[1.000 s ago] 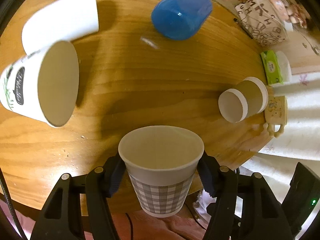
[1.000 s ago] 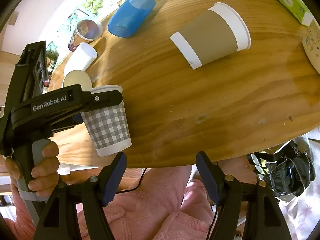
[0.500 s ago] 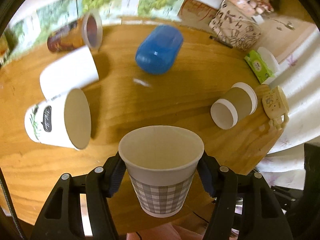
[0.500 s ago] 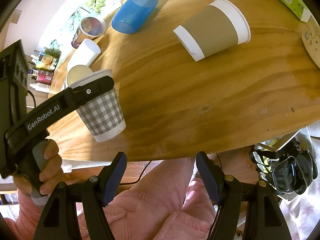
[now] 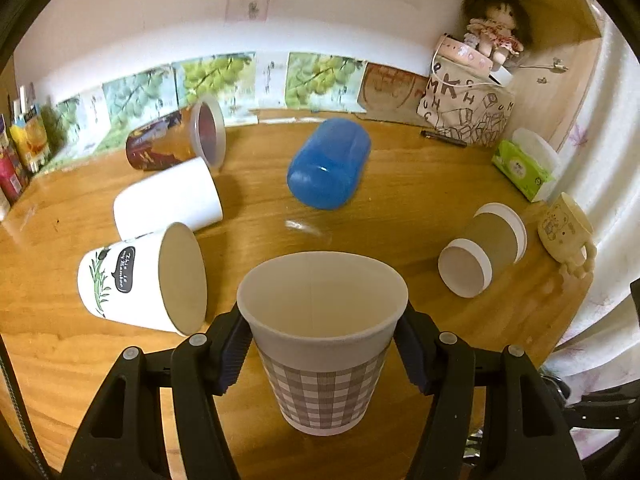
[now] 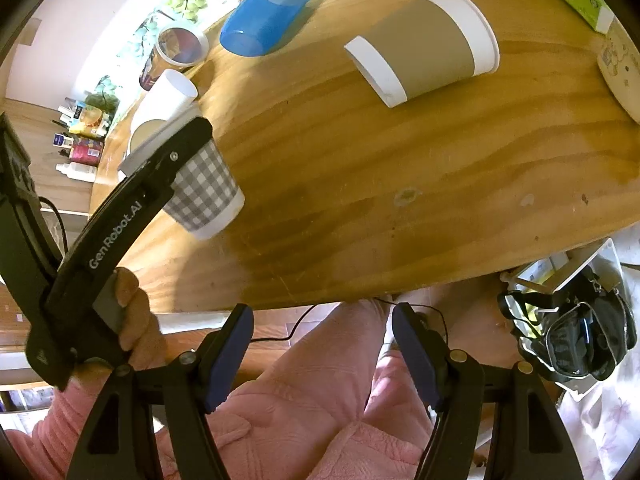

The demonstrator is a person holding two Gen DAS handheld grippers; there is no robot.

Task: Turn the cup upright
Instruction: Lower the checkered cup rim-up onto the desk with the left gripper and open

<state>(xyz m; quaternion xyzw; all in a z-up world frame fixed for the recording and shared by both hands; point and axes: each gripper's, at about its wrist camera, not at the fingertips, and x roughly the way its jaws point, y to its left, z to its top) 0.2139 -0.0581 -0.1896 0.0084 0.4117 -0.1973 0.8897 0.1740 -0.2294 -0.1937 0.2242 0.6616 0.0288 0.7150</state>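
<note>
Now, largest first:
Round wooden table (image 5: pixel 360 216): carrying several cups lying on their sides, well apart from one another.
Left gripper (image 5: pixel 322 354): pinching the gingham-checked paper cup (image 5: pixel 322 364) just below its rim, one blue pad (image 5: pixel 234 354) on each side.
Right gripper (image 6: pixel 322 354): hanging off the table's near edge over a pink quilted robe (image 6: pixel 320 408), fingers spread, holding nothing.
White paper cup with a leaf print and black label (image 5: pixel 140 280): lying on its side, mouth facing the left gripper.
Plain white paper cup (image 5: pixel 168 202): lying on its side just behind it.
Blue plastic tumbler (image 5: pixel 328 162): lying on its side near the table's middle.
Brown-sleeved paper cup with white rims (image 5: pixel 482 254): lying on its side at the right.
Brown printed cup with a clear rim (image 5: pixel 176 144): lying on its side at the back.
Task's thing: gingham-checked paper cup, mouth up in the left-wrist view, seen tilted and seeming to hang just above the wood from the right wrist.
Progress: flip looking mostly done; still to do, by judgement, levelling the cup, setting its base down and letting go.
Change from a second ago: left camera tipping up, wall and doll (image 5: pixel 494 34) coming into view; cup moving further over the table, leaning more.
</note>
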